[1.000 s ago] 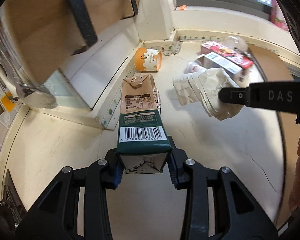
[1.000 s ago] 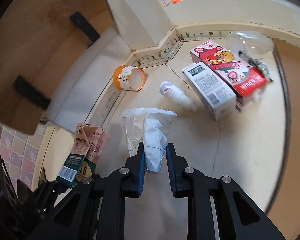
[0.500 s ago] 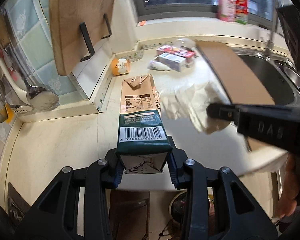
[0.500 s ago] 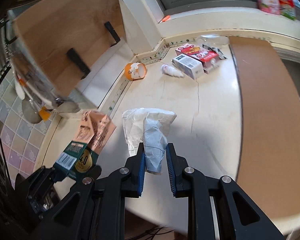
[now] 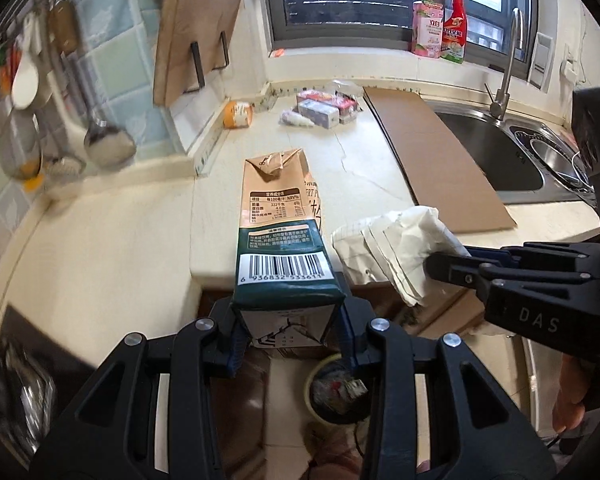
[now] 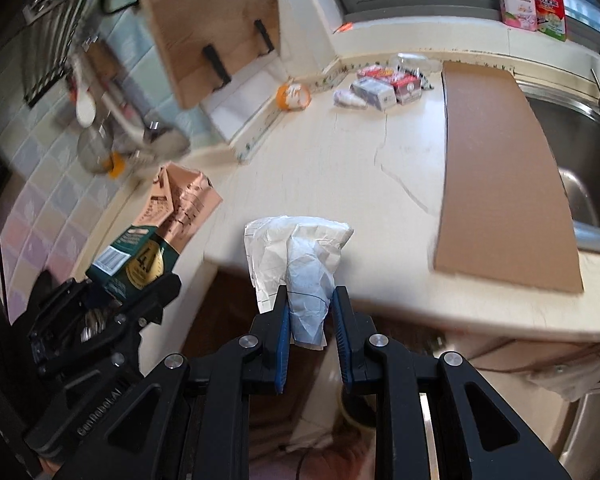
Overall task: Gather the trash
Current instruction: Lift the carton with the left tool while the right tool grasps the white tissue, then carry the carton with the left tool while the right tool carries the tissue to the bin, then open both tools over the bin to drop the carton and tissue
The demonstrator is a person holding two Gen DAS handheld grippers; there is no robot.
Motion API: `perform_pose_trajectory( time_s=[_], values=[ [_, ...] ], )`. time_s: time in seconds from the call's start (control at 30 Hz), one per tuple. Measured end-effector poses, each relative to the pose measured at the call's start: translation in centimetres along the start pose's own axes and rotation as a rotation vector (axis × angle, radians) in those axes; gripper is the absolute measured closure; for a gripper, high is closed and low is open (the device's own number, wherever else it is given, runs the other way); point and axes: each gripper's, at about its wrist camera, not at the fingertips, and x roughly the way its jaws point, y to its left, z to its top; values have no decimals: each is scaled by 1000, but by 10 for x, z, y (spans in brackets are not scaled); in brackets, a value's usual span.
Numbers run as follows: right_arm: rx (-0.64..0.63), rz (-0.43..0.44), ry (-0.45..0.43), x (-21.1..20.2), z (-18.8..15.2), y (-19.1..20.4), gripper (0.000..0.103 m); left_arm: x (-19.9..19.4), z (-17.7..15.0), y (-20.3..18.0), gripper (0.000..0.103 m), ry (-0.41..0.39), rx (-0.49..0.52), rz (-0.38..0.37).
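Left tongs [image 5: 288, 336] clamp milk carton [image 5: 278, 232] by its base (light, crushable); right tongs [image 6: 310, 320] pinch crumpled paper [image 6: 300, 248], soft, limp. Both off table [image 5: 100, 248], above bin [image 5: 336, 396].

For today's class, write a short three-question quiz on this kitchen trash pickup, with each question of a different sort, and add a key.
1. True or false: the left gripper is shut on the milk carton.
2. Multiple choice: what is the right gripper holding? A) an orange cup B) crumpled paper C) a spray bottle
3. Short answer: which flat sheet lies on the counter beside the sink?

Key:
1. True.
2. B, the crumpled paper.
3. The cardboard sheet.
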Motion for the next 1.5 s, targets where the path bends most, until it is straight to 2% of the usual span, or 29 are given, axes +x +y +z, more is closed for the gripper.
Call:
perform_pose_trajectory(
  time_s=[0.13,0.27,0.47,0.73,1.0,1.17,1.27,1.33,1.5],
  values=[
    [-38,2,37,-15,-35,-12,84,-9,-32,-16,69,34,-19,-10],
    [-41,12,92,-17,-69,-30,83,-7,-66,-36,69,87,4,-34],
    [-20,11,197,4,-118,-63,83,26,-119,-55,69,215,-24,-45],
    [37,-30,362,81,-182,-109,83,110,-191,-63,69,385,-41,-67],
    [91,-62,473,193,-243,-151,83,231,-264,-62,69,565,-106,-91],
    [117,-72,515,259,-267,-170,81,289,-301,-63,69,610,-124,-103],
    [121,-68,542,299,-286,-179,70,316,-318,-61,68,638,-137,-119],
    [118,-82,529,315,-292,-184,63,330,-330,-60,68,653,-126,-99],
    [125,-95,538,334,-307,-195,61,347,-344,-48,67,682,-146,-82]
  ],
)
